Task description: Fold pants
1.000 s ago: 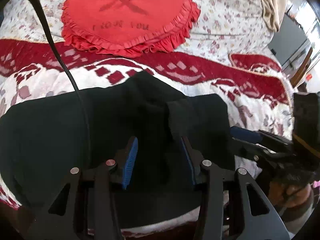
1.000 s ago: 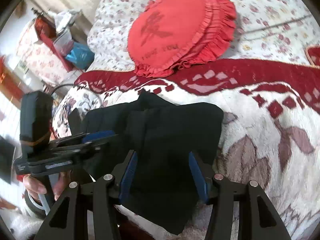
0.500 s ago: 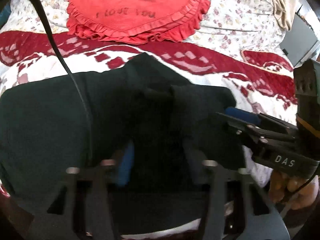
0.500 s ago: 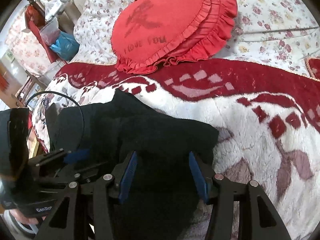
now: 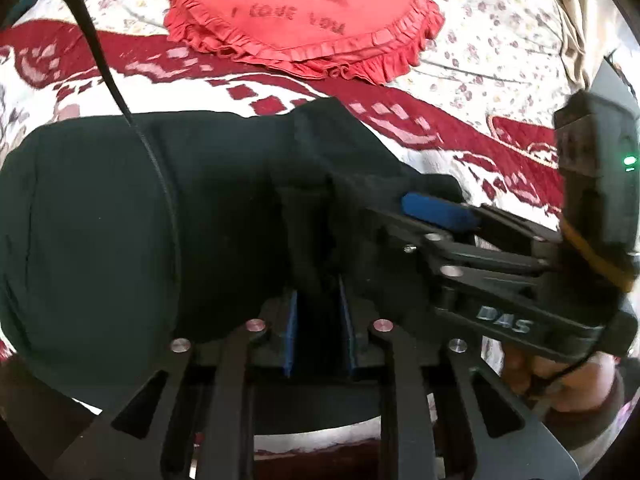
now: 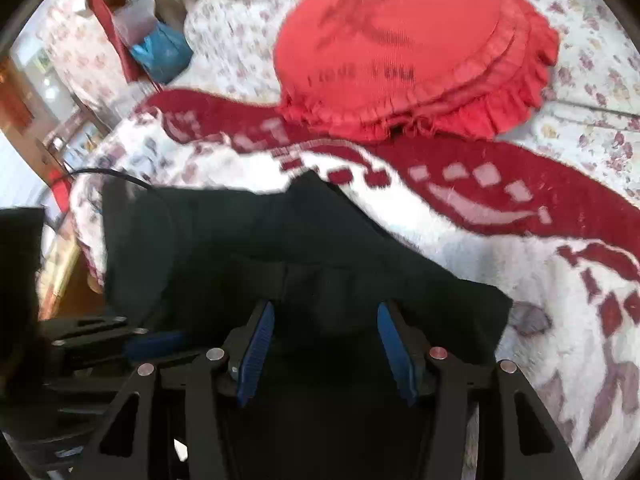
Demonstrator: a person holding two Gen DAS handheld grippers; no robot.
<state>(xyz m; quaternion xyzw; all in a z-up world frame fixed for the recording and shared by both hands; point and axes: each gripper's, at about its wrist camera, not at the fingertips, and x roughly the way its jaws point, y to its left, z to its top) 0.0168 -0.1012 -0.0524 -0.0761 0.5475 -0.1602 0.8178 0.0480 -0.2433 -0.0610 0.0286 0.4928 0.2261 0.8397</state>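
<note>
The dark pants (image 5: 120, 220) lie folded on a red-and-white blanket (image 5: 400, 120) on the bed, and show in the right wrist view (image 6: 320, 240) too. My left gripper (image 5: 318, 312) has its jaws closed narrow on a raised fold of the pants. My right gripper (image 6: 326, 320) is open, its blue pads (image 6: 256, 344) astride the pants' near edge. The right gripper also shows in the left wrist view (image 5: 436, 208), coming in from the right over the cloth.
A round red frilled cushion (image 5: 304, 12) lies behind the pants on the floral sheet (image 5: 500, 48). A black cable (image 5: 100, 60) crosses the pants at left. Furniture and bags (image 6: 160, 56) stand beyond the bed's left side.
My left gripper's jaws have closed from wide open onto a fold of the pants. Both grippers have moved forward over the pants, and the right gripper has come closer to the left.
</note>
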